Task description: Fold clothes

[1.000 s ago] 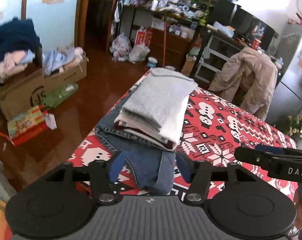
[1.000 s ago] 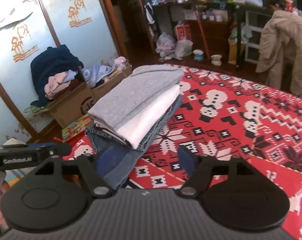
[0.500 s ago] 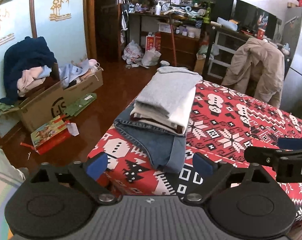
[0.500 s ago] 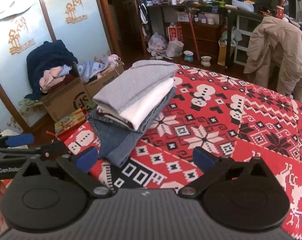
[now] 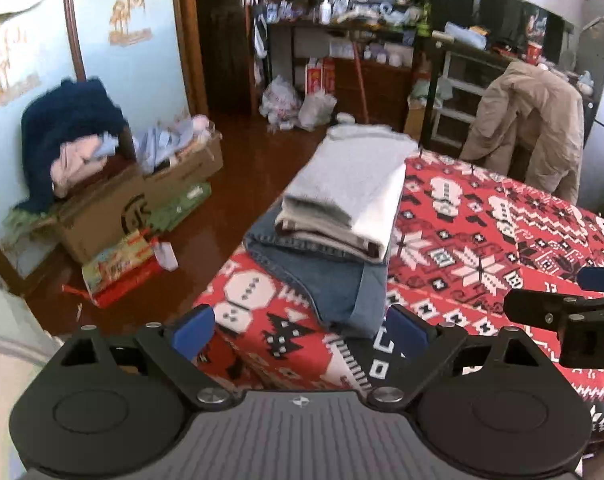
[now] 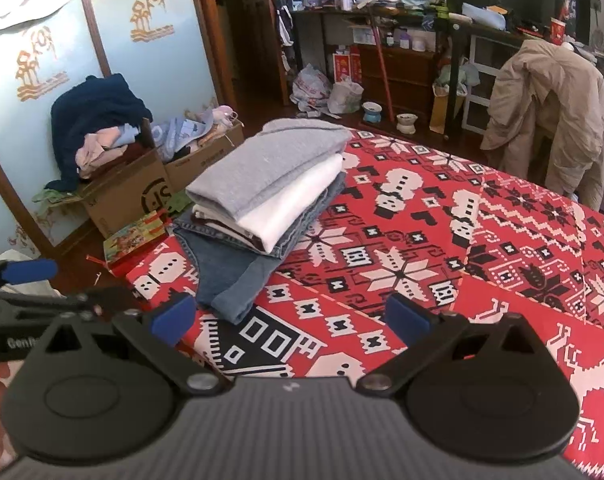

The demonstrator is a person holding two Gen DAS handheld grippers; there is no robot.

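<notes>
A stack of folded clothes (image 5: 353, 196) lies at the left end of the table on a red patterned cloth (image 5: 481, 248): a grey top uppermost, white and dark layers under it, blue jeans (image 5: 333, 284) at the bottom. The stack also shows in the right wrist view (image 6: 270, 184). My left gripper (image 5: 300, 330) is open and empty, held back from the table's near corner. My right gripper (image 6: 288, 316) is open and empty over the near edge of the cloth (image 6: 441, 248), to the right of the stack. Neither touches the clothes.
Cardboard boxes (image 5: 114, 204) heaped with unfolded clothes stand on the wooden floor at the left. A beige coat (image 6: 549, 116) hangs over a chair behind the table. Cluttered shelves (image 6: 381, 20) line the back wall. The right gripper's side shows in the left wrist view (image 5: 561, 316).
Both grippers have opened wide and pulled back and up from the stack. The folded clothes now look farther away and lie untouched.
</notes>
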